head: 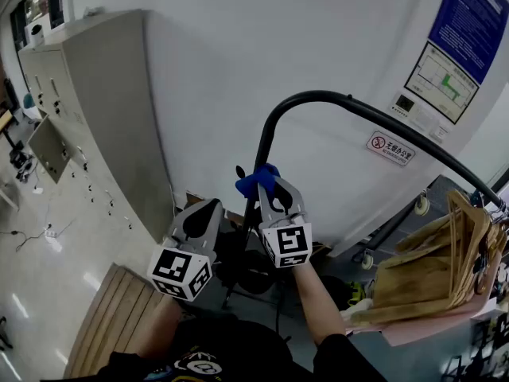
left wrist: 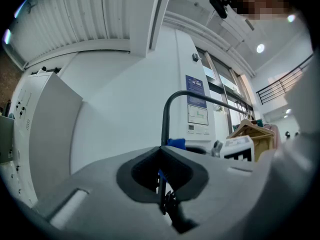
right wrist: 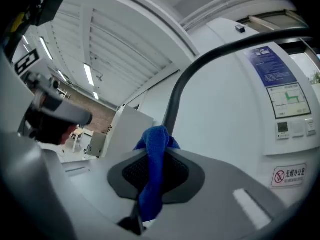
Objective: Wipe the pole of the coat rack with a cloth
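Note:
The coat rack's black pole (head: 318,96) rises from the floor, bends and runs off to the right. My right gripper (head: 274,185) is shut on a blue cloth (head: 256,180), which presses against the upright part of the pole just below the bend. In the right gripper view the cloth (right wrist: 154,149) bunches between the jaws, with the pole (right wrist: 175,104) right behind it. My left gripper (head: 213,206) hangs lower and to the left of the pole, shut and empty. In the left gripper view its jaws (left wrist: 160,148) meet, and the pole (left wrist: 165,119) stands beyond them.
A white wall lies close behind the rack. A tall grey cabinet (head: 103,94) stands at the left. Wooden hangers (head: 433,269) hang on the rail at the right. A slatted wooden board (head: 111,309) lies on the floor at the lower left. Posters (head: 469,14) are on the wall.

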`<control>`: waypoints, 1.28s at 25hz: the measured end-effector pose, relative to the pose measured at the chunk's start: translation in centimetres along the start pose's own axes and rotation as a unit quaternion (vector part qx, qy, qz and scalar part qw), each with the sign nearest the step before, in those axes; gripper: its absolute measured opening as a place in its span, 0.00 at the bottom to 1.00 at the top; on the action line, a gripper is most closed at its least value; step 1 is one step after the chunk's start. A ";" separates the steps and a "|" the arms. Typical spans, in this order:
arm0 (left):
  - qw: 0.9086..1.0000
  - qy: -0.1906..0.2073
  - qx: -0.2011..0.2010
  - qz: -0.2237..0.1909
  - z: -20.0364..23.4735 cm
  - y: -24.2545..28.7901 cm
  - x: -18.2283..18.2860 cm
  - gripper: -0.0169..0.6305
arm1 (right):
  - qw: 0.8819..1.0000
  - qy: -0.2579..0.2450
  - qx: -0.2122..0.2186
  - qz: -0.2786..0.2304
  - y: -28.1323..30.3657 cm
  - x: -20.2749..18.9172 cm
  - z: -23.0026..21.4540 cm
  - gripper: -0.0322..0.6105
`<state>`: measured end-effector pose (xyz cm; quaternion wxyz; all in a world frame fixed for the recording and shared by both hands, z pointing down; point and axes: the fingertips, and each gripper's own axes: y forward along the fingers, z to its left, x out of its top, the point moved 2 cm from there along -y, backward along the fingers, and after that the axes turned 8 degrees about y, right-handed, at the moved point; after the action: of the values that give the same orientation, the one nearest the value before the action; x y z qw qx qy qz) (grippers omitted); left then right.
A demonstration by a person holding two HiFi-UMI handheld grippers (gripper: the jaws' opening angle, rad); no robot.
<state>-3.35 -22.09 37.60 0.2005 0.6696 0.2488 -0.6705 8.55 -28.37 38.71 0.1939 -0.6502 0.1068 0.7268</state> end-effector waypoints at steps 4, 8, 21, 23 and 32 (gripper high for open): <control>1.000 -0.001 -0.003 -0.001 -0.3 0.2 -0.1 0.03 | 0.996 -0.035 0.027 0.074 -0.5 -6.3 2.6 0.11; 1.000 0.000 -0.005 -0.004 -0.6 0.2 0.0 0.03 | 0.994 -0.075 0.010 0.074 -0.3 -5.6 3.0 0.11; 1.000 -0.003 0.018 -0.013 0.8 -1.3 0.8 0.03 | 0.984 -0.013 -0.056 -0.166 1.7 18.3 -3.1 0.11; 1.000 -0.004 0.022 -0.014 1.1 -1.5 0.9 0.03 | 0.976 0.012 -0.085 -0.199 0.3 20.3 -4.5 0.11; 1.000 -0.005 0.024 -0.014 1.5 -1.9 0.8 0.03 | 0.979 0.016 -0.099 -0.178 0.3 18.2 -5.1 0.11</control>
<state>-5.73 -21.47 36.90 0.1761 0.6674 0.2413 -0.6822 11.63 -28.11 20.05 0.2530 -0.6862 -0.0804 0.6772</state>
